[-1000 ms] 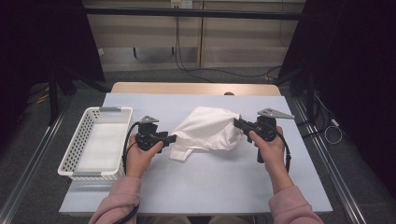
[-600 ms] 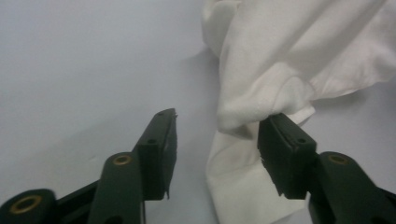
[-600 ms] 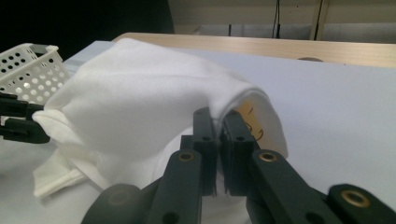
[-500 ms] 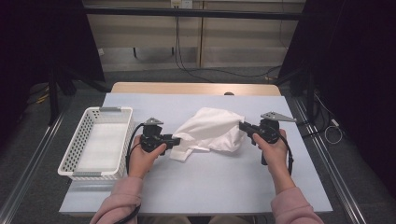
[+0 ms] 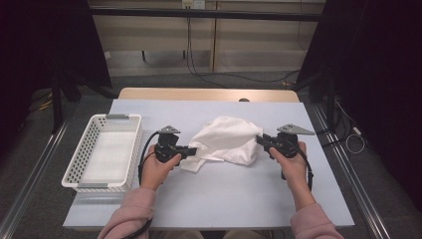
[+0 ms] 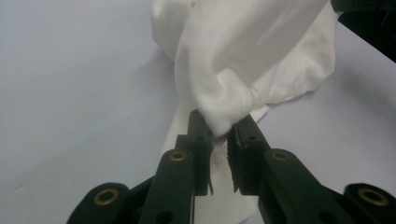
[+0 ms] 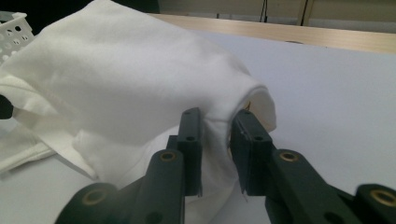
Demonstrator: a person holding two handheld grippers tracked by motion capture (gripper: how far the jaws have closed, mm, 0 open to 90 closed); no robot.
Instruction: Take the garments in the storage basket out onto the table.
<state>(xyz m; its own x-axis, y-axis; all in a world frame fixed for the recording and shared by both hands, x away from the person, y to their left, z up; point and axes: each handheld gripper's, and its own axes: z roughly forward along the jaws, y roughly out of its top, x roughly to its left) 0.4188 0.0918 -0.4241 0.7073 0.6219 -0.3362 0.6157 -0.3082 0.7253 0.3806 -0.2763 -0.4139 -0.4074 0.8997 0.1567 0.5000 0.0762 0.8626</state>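
A crumpled white cloth (image 5: 226, 142) lies bunched in the middle of the pale blue table (image 5: 219, 199), between my two grippers. My left gripper (image 5: 191, 149) is at the cloth's left end. Its jaws have just been closing, and in the left gripper view (image 6: 219, 135) they pinch a thick fold of the cloth (image 6: 252, 51). My right gripper (image 5: 260, 140) is at the cloth's right end. Its jaws have just been opening. In the right gripper view (image 7: 217, 128) a fold of the cloth (image 7: 130, 79) sits loosely between them, with a dark slit beside one pad.
A white perforated basket (image 5: 82, 154) stands on the table's left side, and its corner (image 7: 14, 30) peeks out in the right gripper view. A wooden strip (image 5: 209, 93) runs along the table's far edge. Dark curtains and cables lie beyond.
My left gripper moved right to the cloth's left end and its jaws came together on a fold. My right hand sank a little and the cloth settled lower.
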